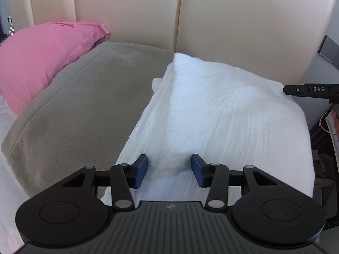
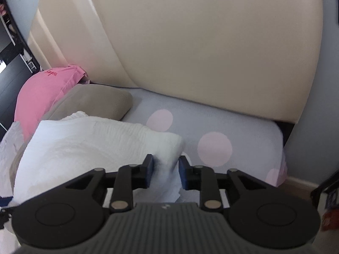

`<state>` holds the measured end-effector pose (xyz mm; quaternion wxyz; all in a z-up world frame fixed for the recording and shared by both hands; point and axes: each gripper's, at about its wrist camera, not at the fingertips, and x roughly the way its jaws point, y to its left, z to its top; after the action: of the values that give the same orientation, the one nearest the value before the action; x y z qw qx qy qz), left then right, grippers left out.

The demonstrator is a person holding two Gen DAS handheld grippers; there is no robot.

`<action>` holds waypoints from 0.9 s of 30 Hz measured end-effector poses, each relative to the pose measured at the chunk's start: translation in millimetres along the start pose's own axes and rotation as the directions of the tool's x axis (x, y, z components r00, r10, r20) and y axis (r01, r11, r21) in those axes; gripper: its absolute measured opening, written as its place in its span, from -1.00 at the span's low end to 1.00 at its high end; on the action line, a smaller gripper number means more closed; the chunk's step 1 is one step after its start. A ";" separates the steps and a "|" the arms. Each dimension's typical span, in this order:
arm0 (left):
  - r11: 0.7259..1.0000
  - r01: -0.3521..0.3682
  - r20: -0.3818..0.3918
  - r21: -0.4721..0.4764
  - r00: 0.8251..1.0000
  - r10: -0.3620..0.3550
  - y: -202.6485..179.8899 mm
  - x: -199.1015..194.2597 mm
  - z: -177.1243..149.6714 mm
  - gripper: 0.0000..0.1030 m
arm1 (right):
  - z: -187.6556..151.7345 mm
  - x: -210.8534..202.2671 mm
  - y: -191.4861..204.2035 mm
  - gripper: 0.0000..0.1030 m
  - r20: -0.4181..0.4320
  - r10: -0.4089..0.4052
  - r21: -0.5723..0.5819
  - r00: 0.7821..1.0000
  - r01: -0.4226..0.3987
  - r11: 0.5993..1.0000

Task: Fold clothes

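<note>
Left hand-held gripper (image 1: 169, 170) gapes over crinkled white cloth (image 1: 211, 110); right hand-held gripper (image 2: 165, 172) open around its corner.

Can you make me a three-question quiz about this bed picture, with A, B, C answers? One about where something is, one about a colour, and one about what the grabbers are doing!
1. Where is the grey-brown pillow?
A. between the pink pillow and the white cloth
B. on the floor
C. on top of the headboard

2. What colour are the big dots on the bedsheet?
A. green
B. pink
C. black

3. What is the left gripper doing?
A. squeezing the pink pillow
B. open over the white cloth
C. holding a cup

Answers:
1 A: it lies between them.
2 B: pale pink circles on light blue-grey.
3 B: its jaws stand apart, cloth beneath.
</note>
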<state>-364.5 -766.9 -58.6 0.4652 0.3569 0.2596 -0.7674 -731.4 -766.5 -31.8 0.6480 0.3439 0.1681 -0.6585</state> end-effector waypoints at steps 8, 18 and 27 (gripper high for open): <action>1.000 -0.018 0.003 0.004 1.000 0.018 -22.4 -35.7 -14.9 -0.07 | -33.7 -91.6 57.3 -0.12 0.074 0.207 -0.307 0.976 -0.175 0.935; 0.999 -0.037 -0.027 -0.026 0.999 0.036 -41.4 -61.8 -32.4 -0.03 | -89.1 -42.3 85.0 -0.15 -0.066 0.135 -0.365 0.989 -0.150 0.919; 0.991 -0.125 0.029 -0.057 0.991 0.127 -52.5 -98.1 -47.1 0.16 | -74.0 -88.5 98.1 -0.09 -0.038 0.107 -0.302 0.993 -0.114 0.946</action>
<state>-366.7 -657.9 -6.4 0.5265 0.3471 0.2498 -0.7348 -625.7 -662.0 -2.7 0.7273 0.2559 0.2547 -0.5837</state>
